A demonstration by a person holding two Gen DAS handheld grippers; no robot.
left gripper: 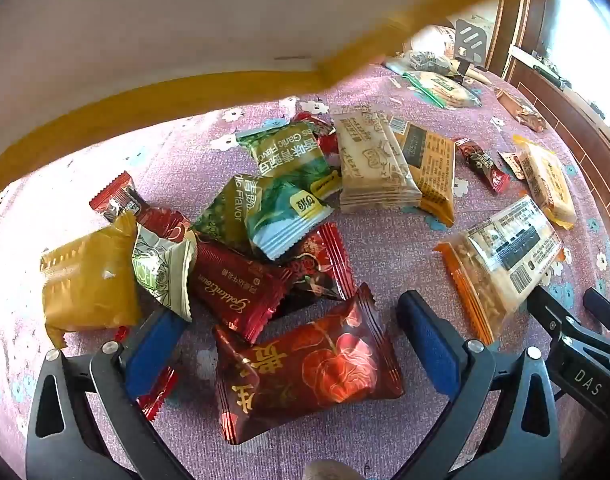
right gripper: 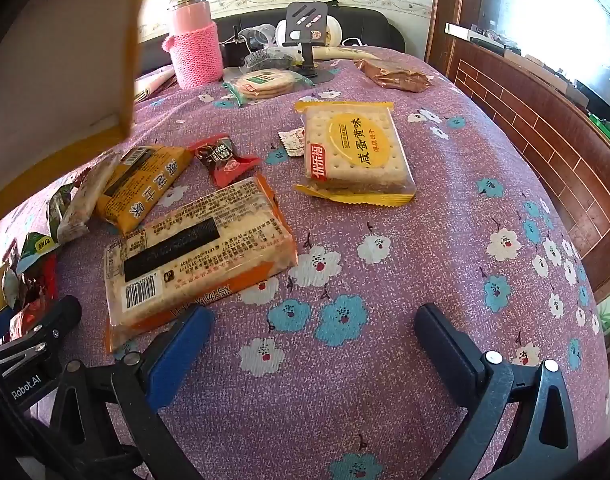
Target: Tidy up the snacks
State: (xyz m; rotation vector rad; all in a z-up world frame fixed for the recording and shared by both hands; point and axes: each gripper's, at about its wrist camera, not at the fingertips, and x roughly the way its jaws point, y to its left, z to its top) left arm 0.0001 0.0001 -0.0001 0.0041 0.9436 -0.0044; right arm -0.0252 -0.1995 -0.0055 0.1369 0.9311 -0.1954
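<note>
Snack packets lie scattered on a purple flowered cloth (left gripper: 385, 248). My left gripper (left gripper: 293, 336) is open, its fingers on either side of a dark red packet (left gripper: 309, 364) with gold characters. Beyond it lie a maroon packet (left gripper: 237, 286), a gold packet (left gripper: 89, 280), two green packets (left gripper: 281, 208) and a beige cracker pack (left gripper: 371, 164). My right gripper (right gripper: 313, 332) is open and empty over bare cloth. An orange cracker pack (right gripper: 197, 256) lies by its left finger. A yellow cracker pack (right gripper: 353, 152) lies further off.
A yellow-edged cardboard box (left gripper: 145, 40) stands at the left, also in the right wrist view (right gripper: 57, 60). A pink flask (right gripper: 195, 40), a phone stand (right gripper: 305, 32) and round biscuits (right gripper: 265, 82) sit at the far end. A brown wooden rail (right gripper: 545, 140) runs along the right.
</note>
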